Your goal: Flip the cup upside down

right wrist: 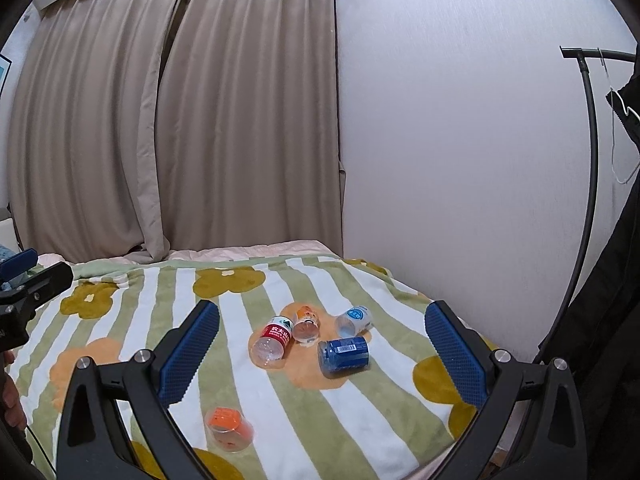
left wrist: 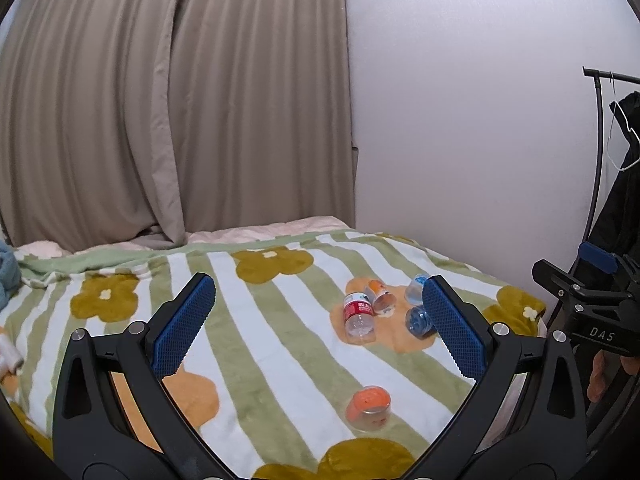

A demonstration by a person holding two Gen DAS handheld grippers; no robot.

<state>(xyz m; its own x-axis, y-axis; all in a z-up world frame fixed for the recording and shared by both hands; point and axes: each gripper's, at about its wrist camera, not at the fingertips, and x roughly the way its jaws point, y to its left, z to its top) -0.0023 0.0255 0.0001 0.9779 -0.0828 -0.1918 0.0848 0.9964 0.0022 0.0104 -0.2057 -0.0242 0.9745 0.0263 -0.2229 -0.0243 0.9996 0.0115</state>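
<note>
showing soft, even indoor light in both wrist views, falling from above and leaving only faint shadows under the cups on the blanket (left wrist: 280,344). bending straight lines hard at the edges, with the curtain (right wrist: 172,120) bowing and dark vignetting closing the corners. glowing mildly on the white wall (left wrist: 460,120) without harsh glare. staying fairly sharp in the middle, softening slightly on the near gripper frames and far rims

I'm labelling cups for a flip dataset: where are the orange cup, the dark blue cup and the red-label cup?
orange cup (left wrist: 368,408): left wrist view, its side wall.
dark blue cup (right wrist: 346,354): right wrist view, its labelled side.
red-label cup (right wrist: 276,336): right wrist view, its red label.
</note>
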